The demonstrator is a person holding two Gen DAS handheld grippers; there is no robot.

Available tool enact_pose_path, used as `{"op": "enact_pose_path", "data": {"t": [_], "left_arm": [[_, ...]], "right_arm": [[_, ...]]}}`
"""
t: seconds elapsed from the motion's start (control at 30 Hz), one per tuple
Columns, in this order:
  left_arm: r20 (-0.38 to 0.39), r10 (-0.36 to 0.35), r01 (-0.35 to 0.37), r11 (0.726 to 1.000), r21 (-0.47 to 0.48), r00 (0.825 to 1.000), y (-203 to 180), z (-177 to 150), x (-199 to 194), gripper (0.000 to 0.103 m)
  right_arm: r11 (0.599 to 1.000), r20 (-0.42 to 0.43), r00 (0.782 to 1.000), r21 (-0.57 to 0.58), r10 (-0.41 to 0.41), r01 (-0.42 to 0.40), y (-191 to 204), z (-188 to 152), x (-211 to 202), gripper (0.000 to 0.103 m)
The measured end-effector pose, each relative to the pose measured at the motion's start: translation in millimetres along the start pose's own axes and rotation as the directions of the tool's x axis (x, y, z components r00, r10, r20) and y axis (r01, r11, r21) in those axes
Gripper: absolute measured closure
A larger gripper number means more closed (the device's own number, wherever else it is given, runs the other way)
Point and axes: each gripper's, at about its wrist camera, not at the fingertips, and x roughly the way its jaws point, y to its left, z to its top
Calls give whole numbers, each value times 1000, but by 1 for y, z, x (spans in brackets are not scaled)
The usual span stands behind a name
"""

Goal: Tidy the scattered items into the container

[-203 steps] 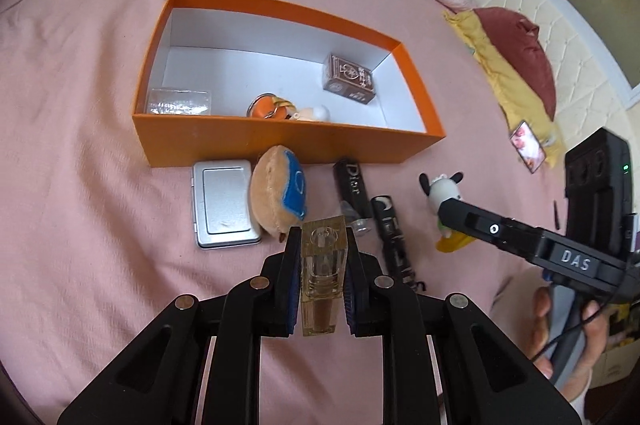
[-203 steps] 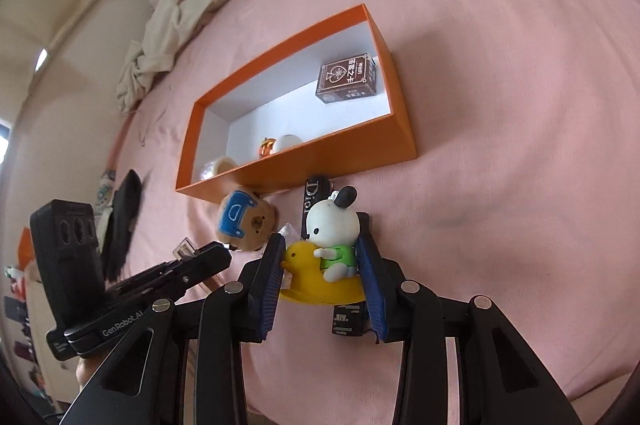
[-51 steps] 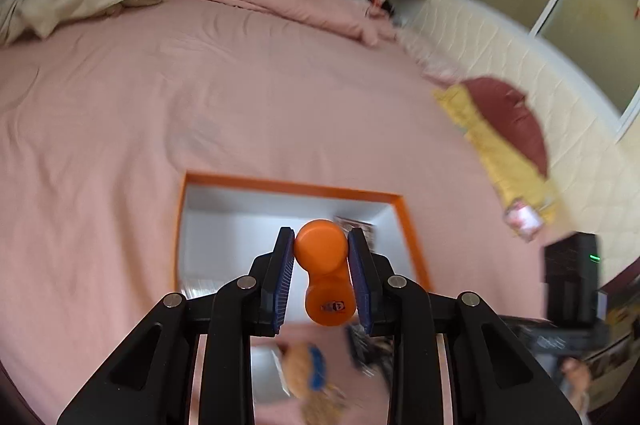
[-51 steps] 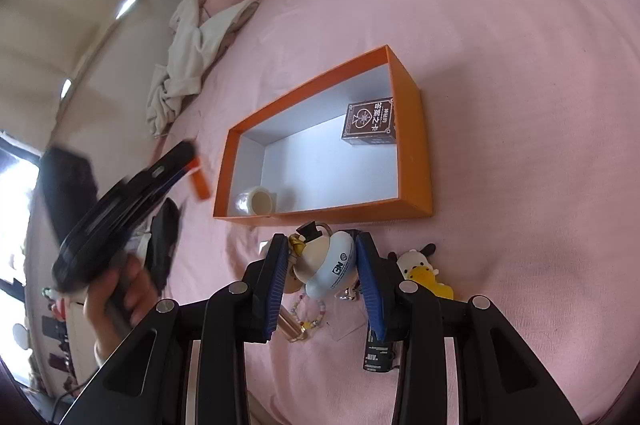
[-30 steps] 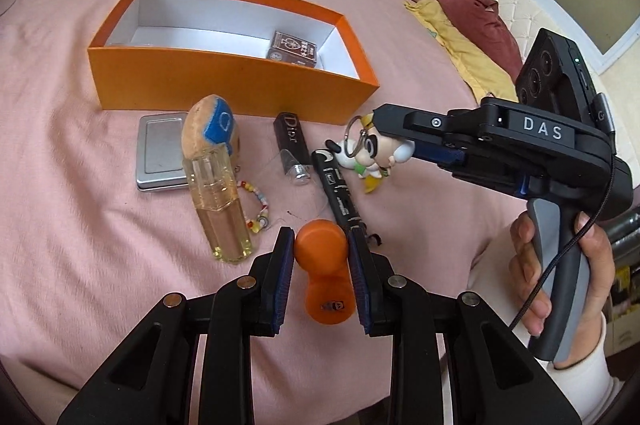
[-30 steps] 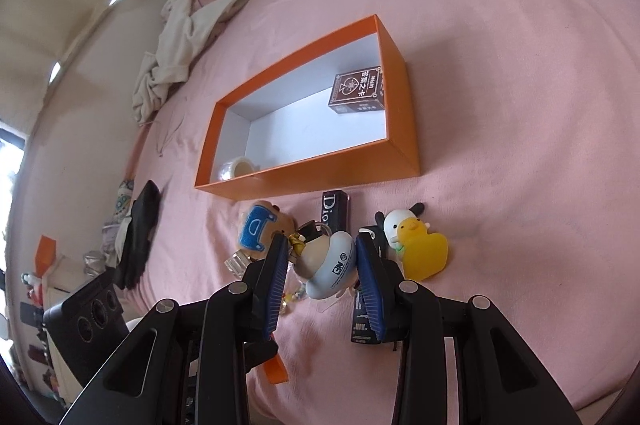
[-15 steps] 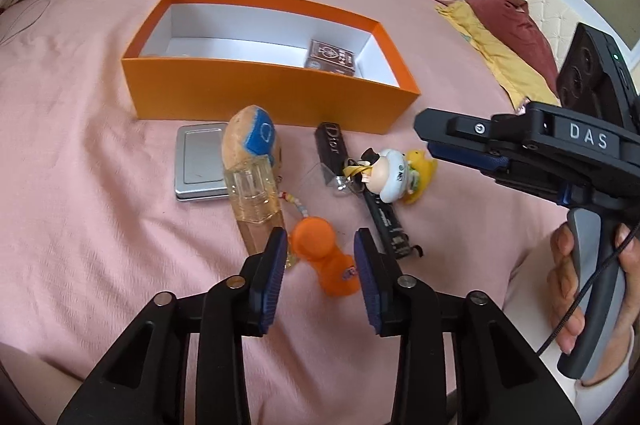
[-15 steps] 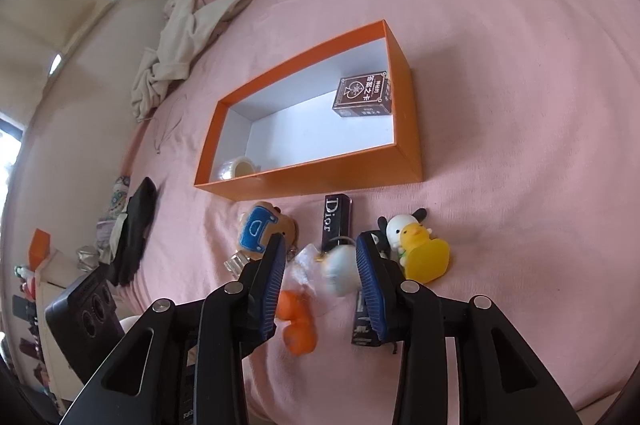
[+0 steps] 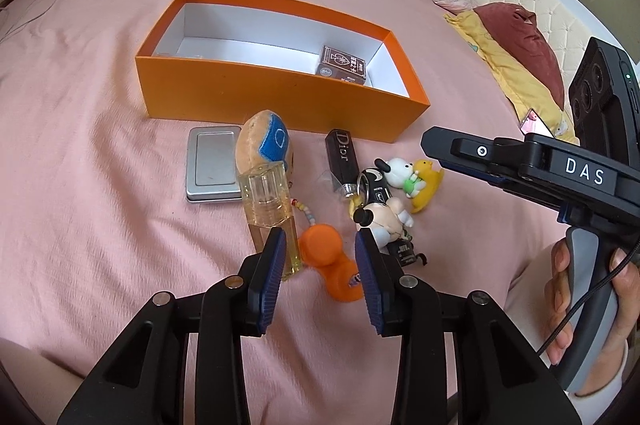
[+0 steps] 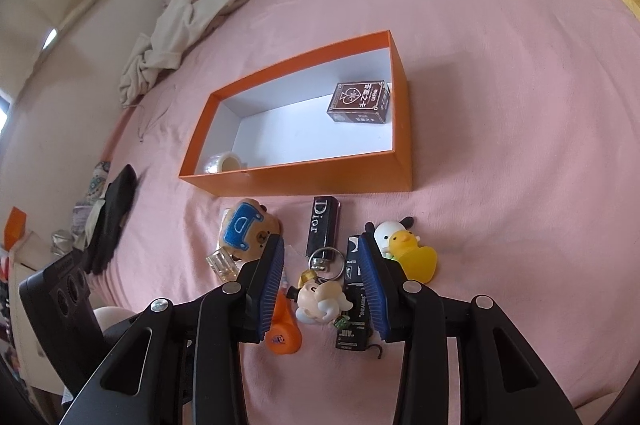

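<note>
An orange box (image 9: 276, 107) with a white inside lies on the pink bed; it also shows in the right wrist view (image 10: 304, 179). It holds a brown card pack (image 9: 343, 66) and a tape roll (image 10: 222, 162). In front of it lie scattered items. My left gripper (image 9: 319, 265) is open above an orange peanut-shaped toy (image 9: 330, 267) lying on the bed. My right gripper (image 10: 322, 271) is open above a cartoon keychain figure (image 10: 322, 299) lying on the bed.
Also on the bed: a silver tin (image 9: 212, 169), a plush bear (image 9: 264, 143), a clear perfume bottle (image 9: 270, 213), a Dior tube (image 9: 340, 159), a black tube (image 10: 354, 301), a dog-and-duck toy (image 9: 416, 177). Crumpled bedding (image 10: 180, 17) lies far back.
Both grippers opened. The orange toy left my left gripper and lies on the bed. The keychain figure dropped from my right gripper onto the bed beside the black tube.
</note>
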Motion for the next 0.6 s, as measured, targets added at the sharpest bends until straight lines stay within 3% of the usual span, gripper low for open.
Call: {"op": "enact_pose_path", "data": {"t": [0.27, 0.37, 0.43, 0.47, 0.6], "left_arm": [[31, -24, 25, 999, -33, 999, 5, 9, -7, 66], [102, -20, 22, 1000, -13, 995, 8, 24, -23, 66], [193, 2, -5, 1000, 14, 981, 13, 46, -43, 66], [203, 5, -9, 1000, 16, 979, 17, 55, -47, 66], [74, -40, 38, 999, 28, 996, 42, 113, -37, 66]], "right_arm": [[1000, 7, 1000, -16, -10, 10, 3, 0, 0, 64], [1000, 10, 1000, -9, 11, -11, 2, 2, -1, 61], [998, 6, 998, 22, 55, -55, -1, 3, -2, 61], [996, 5, 997, 43, 79, -80, -5, 4, -3, 61], [989, 15, 994, 94, 112, -113, -14, 9, -6, 61]]}}
